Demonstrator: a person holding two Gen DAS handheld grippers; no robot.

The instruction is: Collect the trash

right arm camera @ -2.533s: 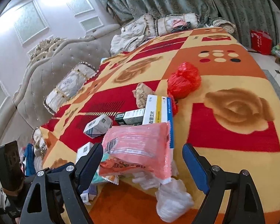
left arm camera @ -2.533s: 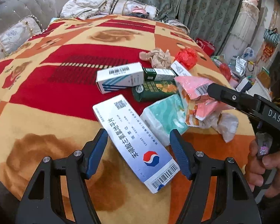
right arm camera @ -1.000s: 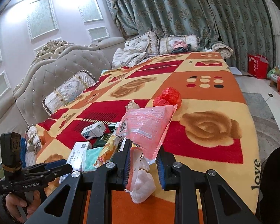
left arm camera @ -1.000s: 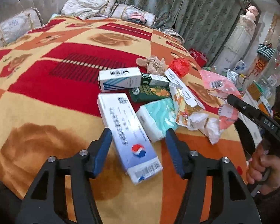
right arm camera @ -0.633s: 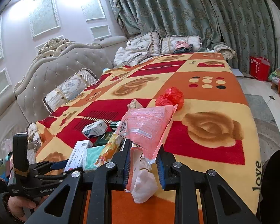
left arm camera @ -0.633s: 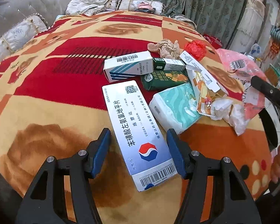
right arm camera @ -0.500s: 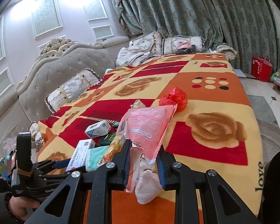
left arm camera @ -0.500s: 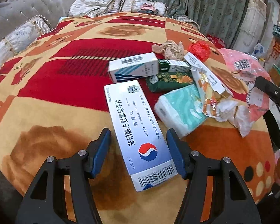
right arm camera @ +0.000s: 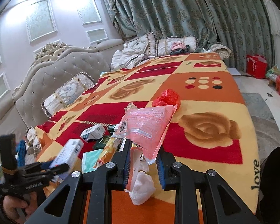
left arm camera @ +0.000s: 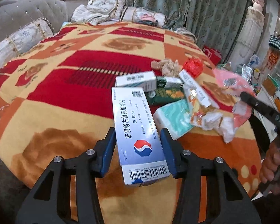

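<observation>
Trash pickup roughly a fifth done, my guess: two pieces in my tongs, most of the pile left on the blanket. Left gripper has jaws closing around the long white medicine box, which sits between the blue pads; near end looks lifted, pads about touching its sides. Right of it, on the bed: white-and-blue carton, small green-white box, dark green pack, teal tissue pack, orange snack wrapper with crumpled white plastic, slim white box, beige crumpled paper, red plastic ball. Right gripper is narrow, clamped on the pink plastic bag with a white wad hanging below, held up off the bed. No bin visible, so drop-off left too. Surface: soft red, orange, yellow blanket with rose print. Room: grey tufted headboard, bolster pillow, green curtains, red bag on the tiled floor at far right.
</observation>
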